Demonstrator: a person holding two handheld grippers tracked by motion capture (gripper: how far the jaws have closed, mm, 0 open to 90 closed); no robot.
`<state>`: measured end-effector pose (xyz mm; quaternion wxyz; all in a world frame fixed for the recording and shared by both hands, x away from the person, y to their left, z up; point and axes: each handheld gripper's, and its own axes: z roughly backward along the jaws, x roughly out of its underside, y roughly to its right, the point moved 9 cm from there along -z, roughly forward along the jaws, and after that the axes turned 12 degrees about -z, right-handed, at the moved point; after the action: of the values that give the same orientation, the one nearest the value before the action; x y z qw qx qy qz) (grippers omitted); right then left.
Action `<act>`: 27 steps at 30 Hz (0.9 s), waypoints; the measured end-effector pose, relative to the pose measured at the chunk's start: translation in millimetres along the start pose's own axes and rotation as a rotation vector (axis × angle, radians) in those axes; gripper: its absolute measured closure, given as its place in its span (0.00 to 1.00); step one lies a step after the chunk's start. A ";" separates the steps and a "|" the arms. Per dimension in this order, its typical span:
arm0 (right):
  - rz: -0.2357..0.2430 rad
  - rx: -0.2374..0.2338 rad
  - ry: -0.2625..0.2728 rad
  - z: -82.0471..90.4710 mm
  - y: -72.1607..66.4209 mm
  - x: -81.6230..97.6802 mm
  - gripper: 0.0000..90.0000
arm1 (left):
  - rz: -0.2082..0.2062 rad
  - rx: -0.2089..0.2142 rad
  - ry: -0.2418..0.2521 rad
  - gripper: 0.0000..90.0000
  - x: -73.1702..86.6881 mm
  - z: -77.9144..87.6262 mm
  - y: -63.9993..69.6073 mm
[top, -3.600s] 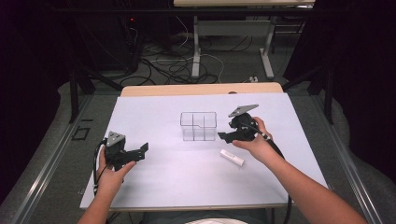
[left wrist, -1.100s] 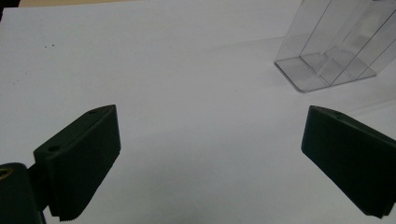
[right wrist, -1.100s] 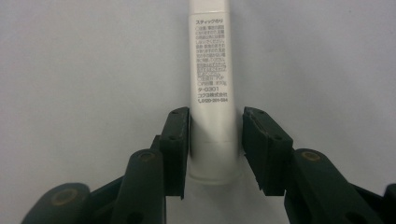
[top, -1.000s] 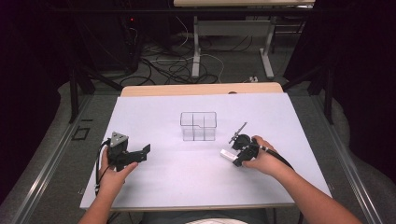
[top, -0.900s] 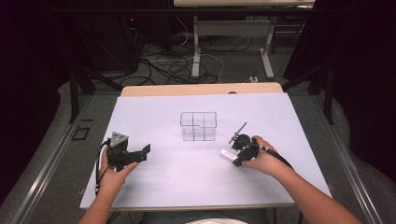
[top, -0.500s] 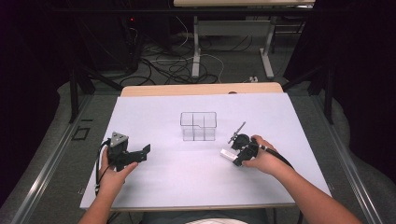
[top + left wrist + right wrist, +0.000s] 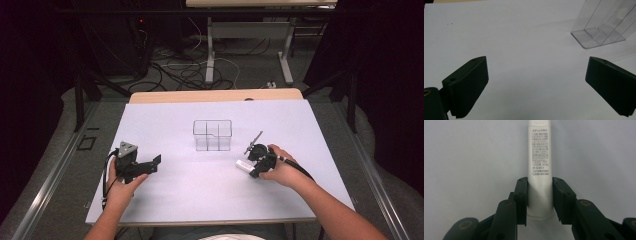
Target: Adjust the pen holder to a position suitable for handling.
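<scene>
A white glue stick (image 7: 242, 164) with small black print lies flat on the white table sheet (image 7: 200, 190), right of centre. My right gripper (image 7: 251, 168) points down and left at it, its jaws shut on the stick's near end. In the right gripper view the glue stick (image 7: 539, 157) runs straight away from the right gripper (image 7: 539, 182), with both pads against its sides. My left gripper (image 7: 153, 163) is held low at the left, open, with nothing between its jaws. The left gripper (image 7: 536, 65) faces bare sheet.
A clear plastic box with dividers (image 7: 212, 135) stands empty at the table's middle, just behind both grippers; in the left gripper view the box (image 7: 599, 27) is at the upper right. The table's wooden far edge (image 7: 215, 95) borders cables and desk legs on the floor.
Since the oldest frame my right gripper came down from beside the clear box onto the glue stick and closed on it. Over the last second nothing moved. The left hand stayed put.
</scene>
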<state>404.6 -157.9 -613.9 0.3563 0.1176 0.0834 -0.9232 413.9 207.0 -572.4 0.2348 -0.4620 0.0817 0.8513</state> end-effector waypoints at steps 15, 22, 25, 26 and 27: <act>0.032 0.020 0.047 4.2 -3.7 -3.4 0.74 | 0.002 0.001 0.000 0.05 0.3 -0.9 0.3; 0.078 0.054 0.094 6.1 -8.4 -9.5 0.74 | 0.003 0.000 0.001 0.05 0.4 -0.9 0.1; 0.099 0.068 0.108 6.2 -9.5 -11.0 0.74 | 0.002 0.000 0.001 0.05 0.4 -0.9 0.0; 0.099 0.068 0.108 6.2 -9.5 -11.0 0.74 | 0.003 0.000 0.001 0.05 0.4 -0.9 0.0; 0.116 0.078 0.117 6.5 -9.7 -11.9 0.74 | 0.003 0.001 0.001 0.05 0.4 -1.0 0.2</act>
<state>405.5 -144.7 -603.7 0.3988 0.1896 0.0608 -0.8952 414.3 206.6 -573.3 0.2334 -0.4621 0.0829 0.8515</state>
